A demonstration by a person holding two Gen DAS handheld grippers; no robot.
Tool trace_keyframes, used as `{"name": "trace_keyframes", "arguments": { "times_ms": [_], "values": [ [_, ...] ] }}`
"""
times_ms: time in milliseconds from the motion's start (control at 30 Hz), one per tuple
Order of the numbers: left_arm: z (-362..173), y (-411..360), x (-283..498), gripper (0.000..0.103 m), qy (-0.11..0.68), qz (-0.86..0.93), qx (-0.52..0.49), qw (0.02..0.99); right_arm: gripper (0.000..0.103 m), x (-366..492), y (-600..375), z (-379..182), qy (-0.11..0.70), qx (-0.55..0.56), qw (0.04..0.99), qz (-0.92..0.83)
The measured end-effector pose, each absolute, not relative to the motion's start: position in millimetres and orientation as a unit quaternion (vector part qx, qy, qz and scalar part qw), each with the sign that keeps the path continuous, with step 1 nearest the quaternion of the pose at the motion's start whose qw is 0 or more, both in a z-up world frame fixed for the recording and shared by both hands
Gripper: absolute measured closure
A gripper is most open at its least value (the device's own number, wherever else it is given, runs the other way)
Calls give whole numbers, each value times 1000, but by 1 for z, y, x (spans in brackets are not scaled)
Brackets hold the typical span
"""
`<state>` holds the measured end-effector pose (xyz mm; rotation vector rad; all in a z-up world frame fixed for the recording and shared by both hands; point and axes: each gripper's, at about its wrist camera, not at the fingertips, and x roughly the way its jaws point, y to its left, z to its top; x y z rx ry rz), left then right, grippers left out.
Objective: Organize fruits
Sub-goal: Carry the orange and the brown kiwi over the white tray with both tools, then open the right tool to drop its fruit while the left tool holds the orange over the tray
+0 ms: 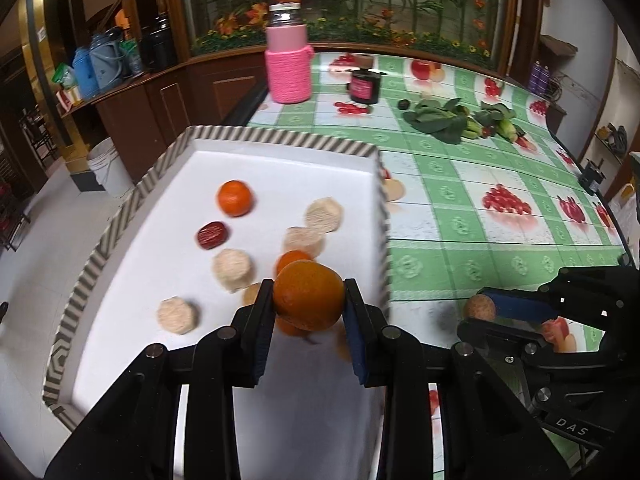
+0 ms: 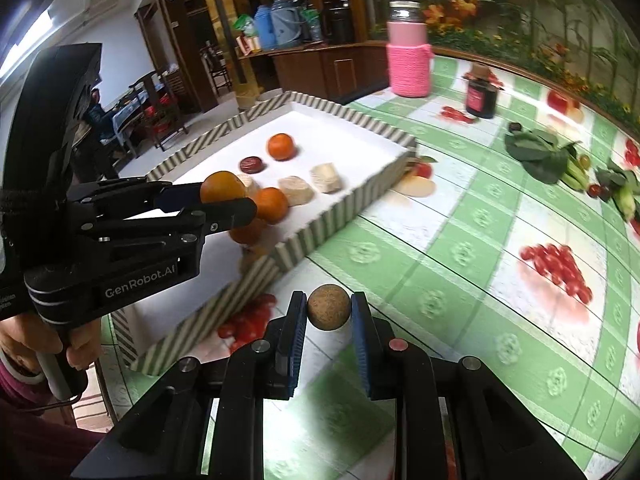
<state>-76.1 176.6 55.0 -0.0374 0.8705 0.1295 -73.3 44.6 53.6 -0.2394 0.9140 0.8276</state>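
- Tray (image 1: 288, 142): white floor, striped rim, set on the fruit-print tablecloth (image 1: 480, 216).
- Tray contents: one orange (image 1: 235, 198) toward the far end, a red date (image 1: 212, 234) just beside it, and several pale round cakes (image 1: 324, 214) spread across the floor.
- More oranges (image 2: 271, 205) lie at the near end, under the left gripper.
- Left gripper (image 1: 308, 300): clamped on an orange fruit (image 1: 309, 295), held above the near end of the tray.
- Right gripper (image 2: 329, 307): clamped on a small brown ball (image 2: 329, 307), held over the tablecloth, outside the tray and near its long edge.
- Pink jar (image 1: 288, 64): upright beyond the tray, knitted sleeve around its lower body; contents not visible.
- Dark jar (image 1: 365, 86): upright just beside it, lid resting tilted on top; contents not visible.
- Greens (image 1: 440, 118) lie loose on the tablecloth, well apart from the tray.
- Obscured: the held fruit and gripper fingers cover the near-end oranges, so their count cannot be determined. The near tray corner is cut off by the gripper body.
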Motion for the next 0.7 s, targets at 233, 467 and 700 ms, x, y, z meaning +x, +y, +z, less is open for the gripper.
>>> {"name": "trace_keyframes", "arguments": {
  "times_ms": [233,467,700],
  "values": [
    [50,200,-86,73,427,80,-25,901,80,-80,70,55,424,-127,797,410],
    [43,225,-99,73,438,99,-34,893,80,-87,94,55,422,-141,784,432],
    [31,240,-105,73,455,106,-48,883,79,-97,115,54,420,-154,768,458]
  ]
}}
